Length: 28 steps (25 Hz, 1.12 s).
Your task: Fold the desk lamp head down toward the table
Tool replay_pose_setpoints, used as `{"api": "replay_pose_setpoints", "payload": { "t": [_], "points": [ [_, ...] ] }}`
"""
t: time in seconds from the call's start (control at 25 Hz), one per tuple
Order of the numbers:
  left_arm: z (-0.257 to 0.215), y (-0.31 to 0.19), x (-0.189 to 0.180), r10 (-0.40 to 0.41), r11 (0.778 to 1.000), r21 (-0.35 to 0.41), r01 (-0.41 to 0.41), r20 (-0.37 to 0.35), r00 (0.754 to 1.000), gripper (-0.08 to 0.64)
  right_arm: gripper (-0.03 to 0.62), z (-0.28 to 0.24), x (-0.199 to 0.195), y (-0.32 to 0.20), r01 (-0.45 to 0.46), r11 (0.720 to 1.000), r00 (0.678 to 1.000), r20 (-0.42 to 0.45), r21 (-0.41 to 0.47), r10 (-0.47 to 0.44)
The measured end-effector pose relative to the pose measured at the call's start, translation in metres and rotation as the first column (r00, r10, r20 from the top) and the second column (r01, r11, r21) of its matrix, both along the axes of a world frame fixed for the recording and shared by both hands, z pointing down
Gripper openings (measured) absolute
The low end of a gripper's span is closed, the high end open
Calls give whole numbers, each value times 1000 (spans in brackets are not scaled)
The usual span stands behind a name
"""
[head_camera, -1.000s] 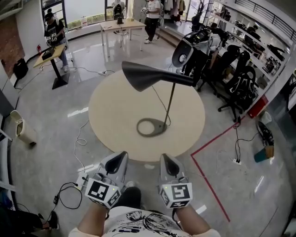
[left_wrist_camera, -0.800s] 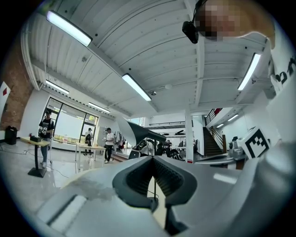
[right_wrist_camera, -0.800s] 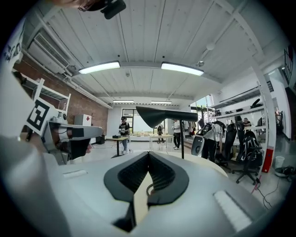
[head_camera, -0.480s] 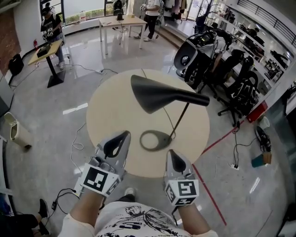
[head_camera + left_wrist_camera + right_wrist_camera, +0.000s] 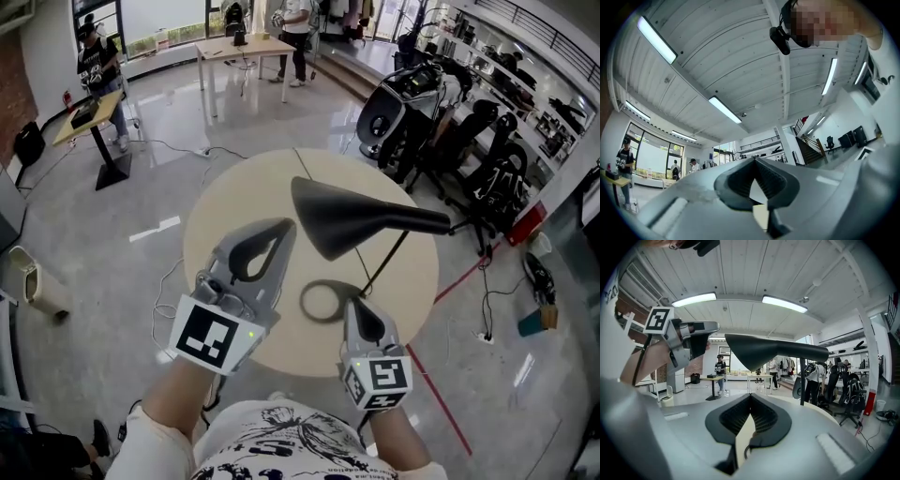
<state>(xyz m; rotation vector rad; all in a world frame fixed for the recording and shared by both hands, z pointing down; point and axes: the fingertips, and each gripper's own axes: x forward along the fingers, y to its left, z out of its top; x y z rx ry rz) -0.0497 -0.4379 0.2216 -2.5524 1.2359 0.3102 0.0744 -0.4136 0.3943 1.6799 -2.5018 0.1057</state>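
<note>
Head view places the desk lamp head (image 5: 349, 220) above the middle of the round table (image 5: 225, 206). It is level, with its wide mouth facing the person's left. Its thin stem (image 5: 386, 264) leans down to the ring base (image 5: 304, 302), which lies flat on the tabletop.

Changes over the last second:
1. The left gripper (image 5: 286, 228) has risen from waist height. Its tips now sit just beside the mouth of the head, not touching it.
2. The right gripper (image 5: 354, 306) has advanced over the near table edge, close to the ring base.
3. The person has closed in on the table.
4. The head itself has not tilted.

Judgement: this is the approach, and the fold has not begun. The left gripper appears positioned to press or draw the head downward, with the right placed to steady the base.

Gripper state (read from each gripper view): both pairs of jaws meet at the tips and enclose nothing. The left gripper view faces the ceiling, so the lamp is absent from it. The right gripper view shows the head overhead.

Count:
- One lamp: one head, one stem, one base.
- One round table.
- Two grippers.
- Two bystanders (image 5: 97, 56) clearly standing in the background.
- Office chairs (image 5: 487, 159) in a cluster at the right, too bunched to number.
</note>
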Motion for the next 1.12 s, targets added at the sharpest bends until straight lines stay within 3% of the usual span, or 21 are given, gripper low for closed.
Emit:
{"api": "replay_pose_setpoints", "payload": {
  "t": [0.2, 0.44, 0.68, 1.12],
  "points": [
    [-8, -23, 2, 24, 1000, 5, -24, 11, 1000, 6, 8, -1, -3, -5, -24, 1000, 1000, -7, -1, 24],
    [-4, -25, 5, 57, 998, -1, -57, -28, 998, 6, 8, 2, 7, -7, -53, 999, 998, -21, -3, 53],
    [29, -28, -3, 51, 996, -73, -49, 22, 998, 6, 8, 7, 12, -5, -91, 996, 996, -21, -18, 90],
    [88, -29, 4, 55, 972, -227, -59, -23, 998, 6, 8, 30, 14, 1, -125, 989, 992, -15, -77, 125]
  ]
}}
